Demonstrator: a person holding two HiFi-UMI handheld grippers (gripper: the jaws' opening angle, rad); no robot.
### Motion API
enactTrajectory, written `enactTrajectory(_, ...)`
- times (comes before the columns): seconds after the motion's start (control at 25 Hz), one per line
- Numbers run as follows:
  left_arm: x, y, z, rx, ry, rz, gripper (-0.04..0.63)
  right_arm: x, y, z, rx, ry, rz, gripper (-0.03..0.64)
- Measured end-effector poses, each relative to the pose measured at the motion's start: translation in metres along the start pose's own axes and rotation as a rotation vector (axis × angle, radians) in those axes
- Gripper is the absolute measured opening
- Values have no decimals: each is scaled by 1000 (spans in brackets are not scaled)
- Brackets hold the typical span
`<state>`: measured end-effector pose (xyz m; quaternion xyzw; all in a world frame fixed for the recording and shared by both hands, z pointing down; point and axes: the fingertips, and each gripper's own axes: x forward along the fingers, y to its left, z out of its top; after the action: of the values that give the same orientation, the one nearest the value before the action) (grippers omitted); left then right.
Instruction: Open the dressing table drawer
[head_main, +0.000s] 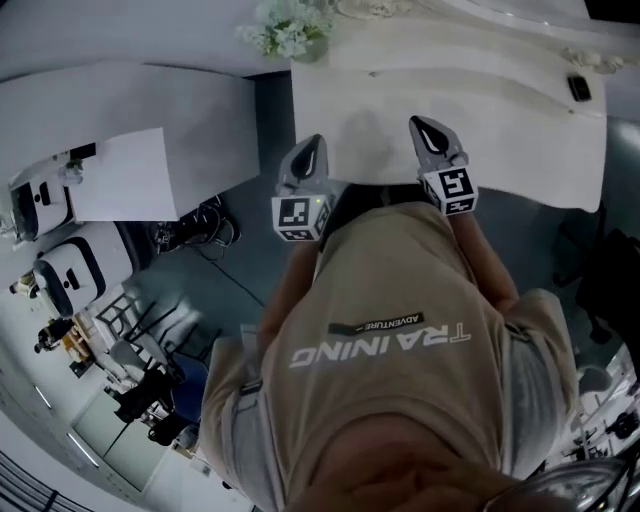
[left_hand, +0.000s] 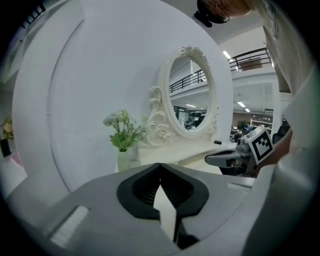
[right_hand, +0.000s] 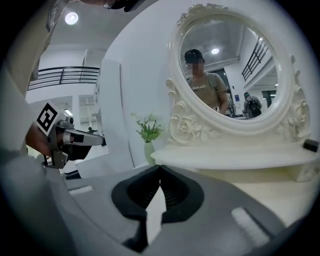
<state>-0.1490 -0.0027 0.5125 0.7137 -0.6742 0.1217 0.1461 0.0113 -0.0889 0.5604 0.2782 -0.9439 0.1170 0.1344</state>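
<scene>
The white dressing table (head_main: 520, 130) lies ahead of me, its front edge just under both grippers. No drawer front or handle shows in any view. My left gripper (head_main: 311, 146) is shut and empty, hanging near the table's left front corner. My right gripper (head_main: 422, 124) is shut too, with nothing in it, over the tabletop's front. In the left gripper view the jaws (left_hand: 160, 166) meet at the tip and aim at the oval mirror (left_hand: 192, 95). In the right gripper view the shut jaws (right_hand: 160, 168) face the mirror (right_hand: 235, 70) above a raised shelf (right_hand: 235, 157).
A vase of pale flowers (head_main: 290, 28) stands at the table's back left corner. A small black object (head_main: 578, 87) lies at the far right of the shelf. A white desk (head_main: 130, 150) and tangled cables (head_main: 195, 230) are to the left. A dark chair (head_main: 610, 280) stands on the right.
</scene>
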Motion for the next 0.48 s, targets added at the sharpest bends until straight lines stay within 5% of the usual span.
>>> enactTrajectory(0.48,71,-9,-15,1,41,-286,8,-3,-8,50,-81,13,-241,3)
